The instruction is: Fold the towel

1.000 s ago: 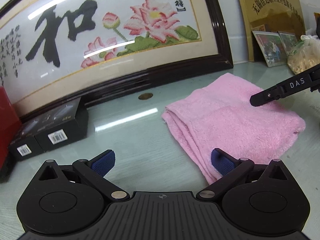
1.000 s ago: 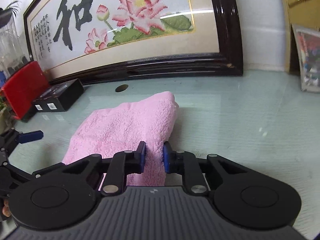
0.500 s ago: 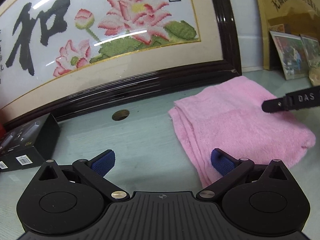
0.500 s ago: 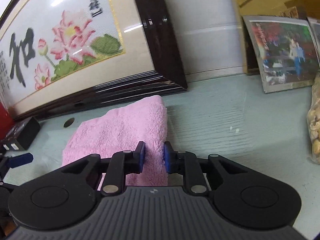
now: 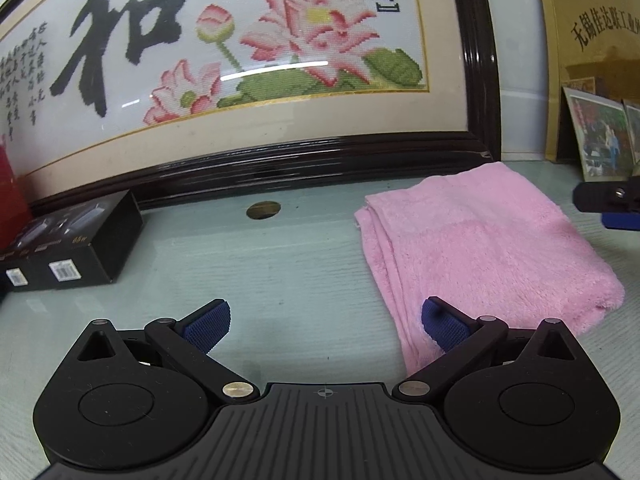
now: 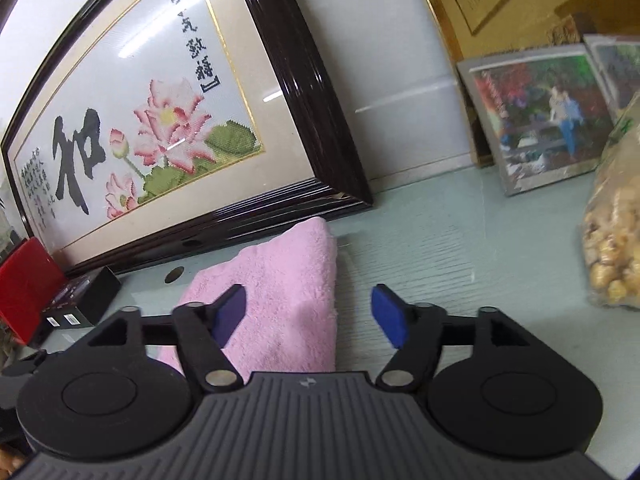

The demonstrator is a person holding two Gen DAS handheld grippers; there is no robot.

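A: Where is the pink towel (image 5: 480,240) being seen?

B: It is being shown folded into a layered pad, lying flat on the pale green tabletop (image 5: 280,272), just in front of the dark frame of the cross-stitch picture (image 5: 240,60). Its stacked edges are being presented toward the left in the left wrist view.

A: How are the fingers of the left gripper (image 5: 326,322) being held?

B: They are being held wide apart, with nothing gripped. The left blue pad is being kept over bare tabletop, while the right blue pad is being seen over the towel's near left corner; whether it is touching the cloth cannot be told.

A: And the right gripper (image 6: 308,314)?

B: Its fingers are also being held spread, and nothing is being gripped. The left pad is being seen over the towel's surface, the right pad over bare tabletop beside the towel's folded edge. Contact with the cloth cannot be told there either. In the left wrist view only a small part of it is being caught at the right edge, apart from the towel.

A: What else is being shown?

B: A black box (image 5: 72,240) is being seen at the left, a small round dark spot (image 5: 263,210) between it and the towel, a leaning photograph (image 6: 536,120) at the right, and a clear bag of yellowish lumps (image 6: 612,232) near it.
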